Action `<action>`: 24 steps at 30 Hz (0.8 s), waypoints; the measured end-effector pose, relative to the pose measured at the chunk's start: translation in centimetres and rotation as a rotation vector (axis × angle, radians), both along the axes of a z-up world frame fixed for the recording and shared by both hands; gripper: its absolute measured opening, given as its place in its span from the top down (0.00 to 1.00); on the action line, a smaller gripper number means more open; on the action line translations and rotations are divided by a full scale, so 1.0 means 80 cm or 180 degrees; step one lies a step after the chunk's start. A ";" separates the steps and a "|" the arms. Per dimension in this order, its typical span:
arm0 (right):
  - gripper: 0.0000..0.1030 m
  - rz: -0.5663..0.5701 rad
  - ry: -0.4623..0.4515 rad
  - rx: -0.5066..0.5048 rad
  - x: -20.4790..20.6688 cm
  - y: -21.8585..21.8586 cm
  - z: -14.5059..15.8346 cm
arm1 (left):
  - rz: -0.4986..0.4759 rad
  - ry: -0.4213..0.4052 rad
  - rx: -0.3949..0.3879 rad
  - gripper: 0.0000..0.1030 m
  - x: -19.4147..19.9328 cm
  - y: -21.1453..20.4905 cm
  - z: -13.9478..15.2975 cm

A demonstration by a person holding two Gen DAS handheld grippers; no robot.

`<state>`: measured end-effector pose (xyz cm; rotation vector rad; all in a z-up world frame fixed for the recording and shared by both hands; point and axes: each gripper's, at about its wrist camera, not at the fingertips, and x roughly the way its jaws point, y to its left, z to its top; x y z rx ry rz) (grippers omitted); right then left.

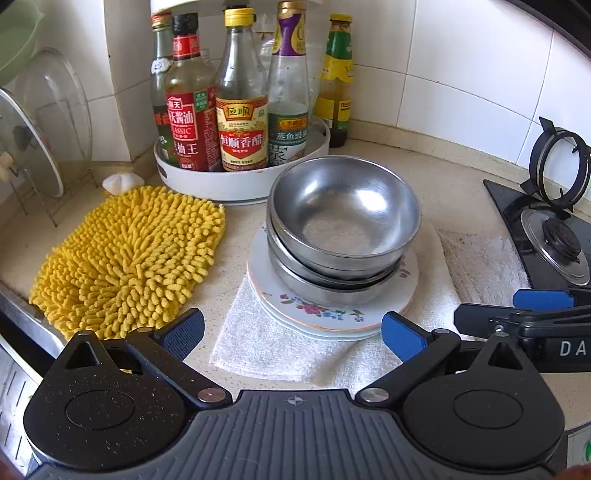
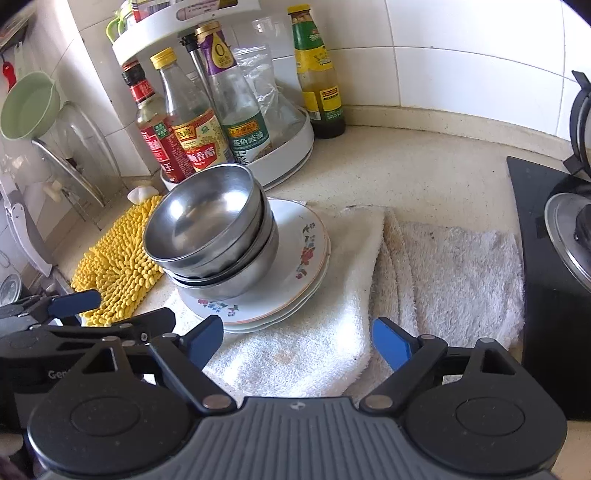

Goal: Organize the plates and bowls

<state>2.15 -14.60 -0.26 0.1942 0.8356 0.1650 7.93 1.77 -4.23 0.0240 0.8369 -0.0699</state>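
From my left wrist view, the gas stove runs off the edge at three o'clock, and the glass lid at nine is cut too. The lower steel bowls show only rims — I can't count them surely. At twelve, the bottle loses its cap behind the rack's upper tier. The small white lump at ten o'clock — can't tell what it is.

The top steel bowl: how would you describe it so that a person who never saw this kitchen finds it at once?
Find the white towel on the counter, in front of the round white bottle rack. A stack of flowered plates lies on it, carrying nested steel bowls. The top steel bowl is the highest one, sitting tilted, its empty shiny inside fully visible, unlike those beneath.
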 end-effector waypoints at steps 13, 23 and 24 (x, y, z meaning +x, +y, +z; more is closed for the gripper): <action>0.09 -0.0014 0.0012 0.0006 0.001 0.004 -0.004 | 0.0121 -0.0078 0.0112 0.01 -0.002 -0.003 0.004; 0.09 0.0055 0.0165 -0.0119 0.003 0.015 -0.013 | 0.0196 0.0037 0.0177 0.04 -0.003 0.002 -0.002; 0.09 0.0063 0.0189 -0.0142 0.004 0.016 -0.014 | 0.0203 0.0067 0.0173 0.05 -0.004 0.002 -0.003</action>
